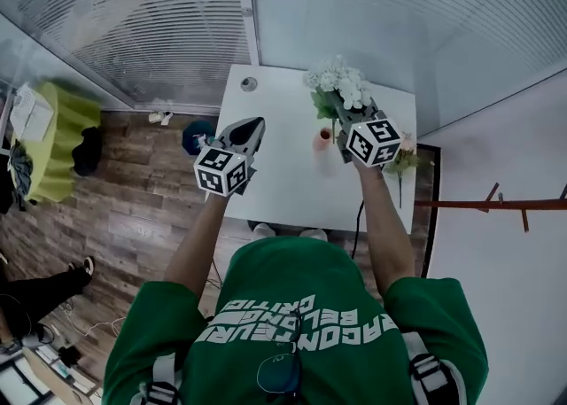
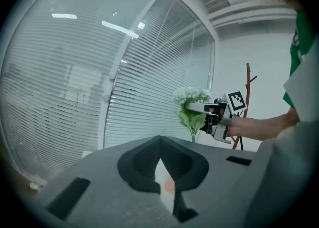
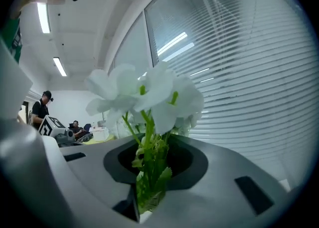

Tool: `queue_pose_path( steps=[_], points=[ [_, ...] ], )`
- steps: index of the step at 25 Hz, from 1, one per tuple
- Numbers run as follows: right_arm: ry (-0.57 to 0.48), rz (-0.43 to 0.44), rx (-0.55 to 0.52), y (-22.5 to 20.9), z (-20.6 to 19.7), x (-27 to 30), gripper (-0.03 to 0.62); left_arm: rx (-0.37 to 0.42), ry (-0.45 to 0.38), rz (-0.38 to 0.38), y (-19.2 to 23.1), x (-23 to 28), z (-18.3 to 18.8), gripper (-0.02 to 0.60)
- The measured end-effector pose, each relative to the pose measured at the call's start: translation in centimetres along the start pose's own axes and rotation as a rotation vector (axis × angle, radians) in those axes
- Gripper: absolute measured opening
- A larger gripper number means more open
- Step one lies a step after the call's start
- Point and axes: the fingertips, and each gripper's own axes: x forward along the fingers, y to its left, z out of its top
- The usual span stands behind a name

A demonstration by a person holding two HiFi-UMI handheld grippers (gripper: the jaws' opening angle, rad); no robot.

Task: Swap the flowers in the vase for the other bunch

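Stems of the white flowers (image 3: 164, 92) fill the right gripper view, pinched tight by the right gripper (image 1: 342, 111) above the tabletop (image 1: 283, 182). Only the head view shows the vase (image 1: 325, 136) mid-tabletop and the other bunch (image 1: 405, 160) lying by its right edge. The left gripper (image 1: 257, 121) is closed and empty.

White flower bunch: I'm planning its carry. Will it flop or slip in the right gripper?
Probably fairly stiff: the white flower bunch stands upright in the right gripper. It may pivot or slide, since the jaws pinch only its thin stems.
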Motion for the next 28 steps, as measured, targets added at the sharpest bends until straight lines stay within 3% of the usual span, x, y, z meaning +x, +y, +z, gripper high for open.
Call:
queue_pose_path(
  steps=[4, 14, 21, 28],
  points=[
    [-0.043, -0.058, -0.001, -3.2, 2.0, -3.2, 0.089, 0.024, 0.0, -0.048, -2.1, 3.0, 1.1, 0.005],
    [-0.073, -0.144, 0.03, -8.6, 2.3, -8.8, 0.088, 0.066, 0.017, -0.142, -7.1, 8.5, 2.4, 0.005],
    [-0.057, -0.132, 0.038, -6.5, 1.8, -5.5, 0.089, 0.057, 0.028, -0.144, -4.1, 7.4, 2.6, 0.005],
    [-0.069, -0.068, 0.055, -6.6, 1.1, -4.5, 0.089, 0.063, 0.037, -0.105, -4.5, 7.6, 1.9, 0.005]
  ],
)
